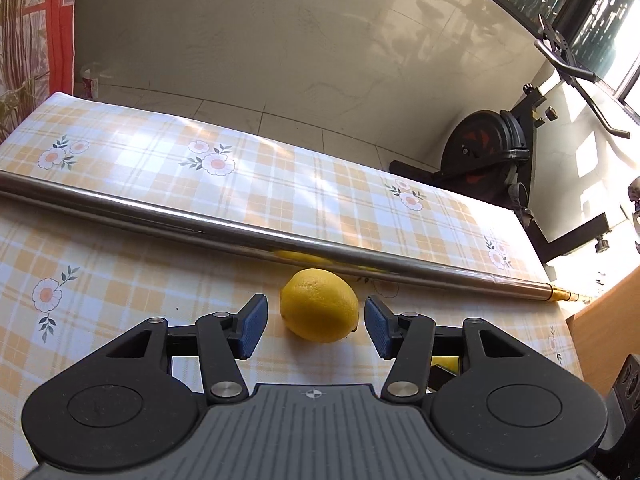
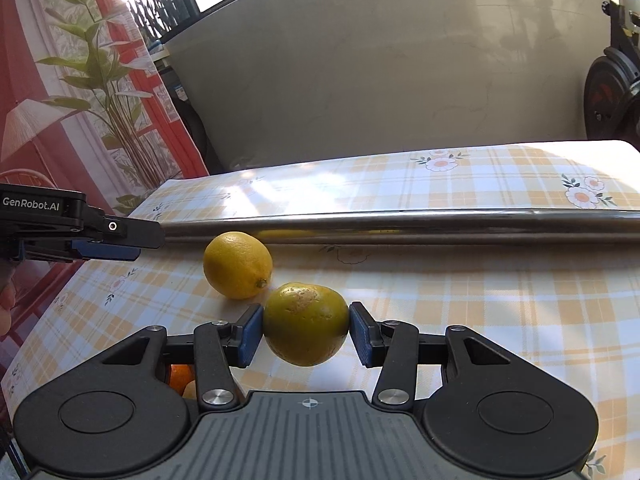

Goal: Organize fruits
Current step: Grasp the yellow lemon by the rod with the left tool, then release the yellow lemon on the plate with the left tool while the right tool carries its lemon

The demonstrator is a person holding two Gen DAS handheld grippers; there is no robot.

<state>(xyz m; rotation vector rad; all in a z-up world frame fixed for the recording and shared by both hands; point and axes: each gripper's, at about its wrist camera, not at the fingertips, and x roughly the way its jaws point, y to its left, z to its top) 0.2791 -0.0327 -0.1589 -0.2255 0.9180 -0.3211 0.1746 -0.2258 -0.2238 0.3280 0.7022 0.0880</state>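
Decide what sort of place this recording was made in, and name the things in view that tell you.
Probably a room in a home: a table under a flowered plaid tablecloth, an exercise bike by the wall, and a printed curtain at the window.

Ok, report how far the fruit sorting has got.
Done: nothing visibly sorted yet. In hand: the right gripper is shut on the greenish-yellow round citrus fruit; the left gripper is open, its blue pads either side of the yellow lemon without touching. Left: the lemon still lies on the checked tablecloth.

Black left gripper point(image 1: 316, 328) and right gripper point(image 2: 306, 334), blue-padded fingers point(image 1: 252, 326), silver screws.
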